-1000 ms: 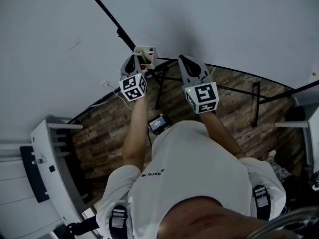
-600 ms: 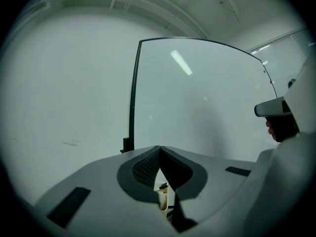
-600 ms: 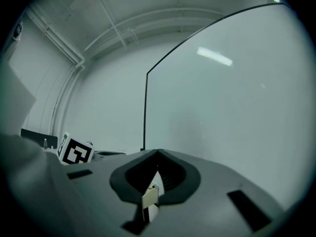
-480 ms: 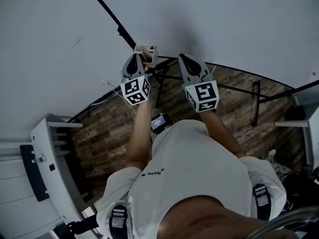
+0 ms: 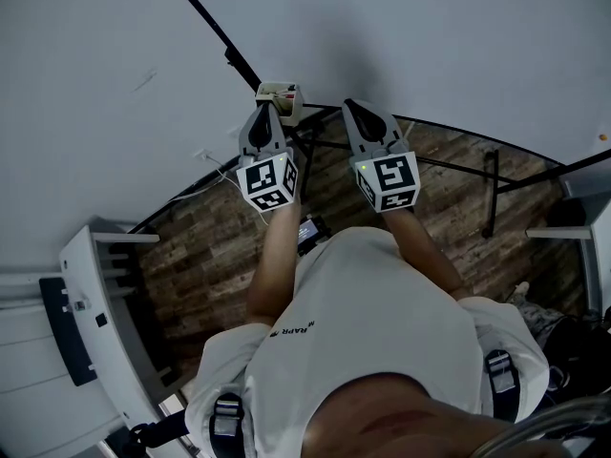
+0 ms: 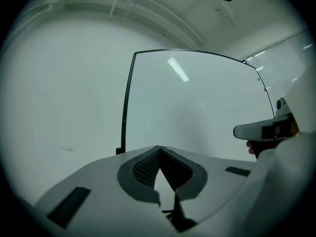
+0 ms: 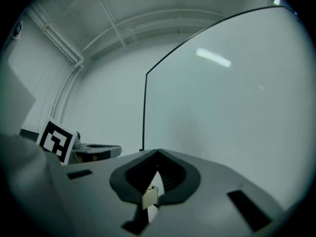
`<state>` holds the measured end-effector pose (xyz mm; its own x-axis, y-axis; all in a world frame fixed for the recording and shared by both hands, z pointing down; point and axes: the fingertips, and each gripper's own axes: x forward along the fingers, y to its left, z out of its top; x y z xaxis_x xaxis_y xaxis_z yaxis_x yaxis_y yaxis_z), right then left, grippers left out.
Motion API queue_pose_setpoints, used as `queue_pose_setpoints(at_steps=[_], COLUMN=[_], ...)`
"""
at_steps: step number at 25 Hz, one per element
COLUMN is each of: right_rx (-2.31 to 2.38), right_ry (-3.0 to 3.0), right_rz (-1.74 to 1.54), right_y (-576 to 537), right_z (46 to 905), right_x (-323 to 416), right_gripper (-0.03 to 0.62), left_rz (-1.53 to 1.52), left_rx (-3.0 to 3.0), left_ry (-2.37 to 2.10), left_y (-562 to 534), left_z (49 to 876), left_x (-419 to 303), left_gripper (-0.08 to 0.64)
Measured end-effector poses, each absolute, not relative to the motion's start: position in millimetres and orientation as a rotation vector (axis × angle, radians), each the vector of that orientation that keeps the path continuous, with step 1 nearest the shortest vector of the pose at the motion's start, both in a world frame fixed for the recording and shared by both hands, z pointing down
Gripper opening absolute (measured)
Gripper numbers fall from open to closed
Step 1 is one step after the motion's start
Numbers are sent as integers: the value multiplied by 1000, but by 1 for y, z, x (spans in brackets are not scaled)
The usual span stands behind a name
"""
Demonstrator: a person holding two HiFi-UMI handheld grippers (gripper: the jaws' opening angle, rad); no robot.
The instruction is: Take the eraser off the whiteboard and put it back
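Left tongs (image 5: 260, 114) and right tongs (image 5: 352, 110) are both closed and empty, facing the whiteboard (image 5: 430, 46). The eraser probably lies in the small white holder (image 5: 279, 93) just beside the left tongs, but it is too small to tell. It is likely light and stiff-backed, so pinch its long sides.

you face a plain pale wall (image 5: 86, 84). beneath you lies a dark wood-plank floor (image 5: 205, 265), with a black metal frame (image 5: 489, 194) standing on it and a white shelving unit (image 5: 100, 294) at the left. pipes (image 7: 123, 26) run along the ceiling.
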<state>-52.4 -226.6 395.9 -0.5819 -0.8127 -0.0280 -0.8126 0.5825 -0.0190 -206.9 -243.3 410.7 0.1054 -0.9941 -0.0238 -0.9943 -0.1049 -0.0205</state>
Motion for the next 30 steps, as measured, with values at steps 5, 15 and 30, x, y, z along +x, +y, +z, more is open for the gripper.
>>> queue_pose_setpoints(at_steps=[5,15,30], right_rx=[-1427,-1435,-1433], right_ry=[2751,2744,2724], right_rz=[-4,-2,27], right_y=[-229,-228,-223], right_z=[393,392,385], right_x=[-51,-53,-52], right_gripper=[12,12,12], left_rz=[14,26,35], left_rx=[-2309,-2323,-2343], left_ry=[2031,1982,1927], left_y=[-235,-218,-207], left_z=[396,386,376], left_x=[-192,-172,-150], left_gripper=[3,3,3])
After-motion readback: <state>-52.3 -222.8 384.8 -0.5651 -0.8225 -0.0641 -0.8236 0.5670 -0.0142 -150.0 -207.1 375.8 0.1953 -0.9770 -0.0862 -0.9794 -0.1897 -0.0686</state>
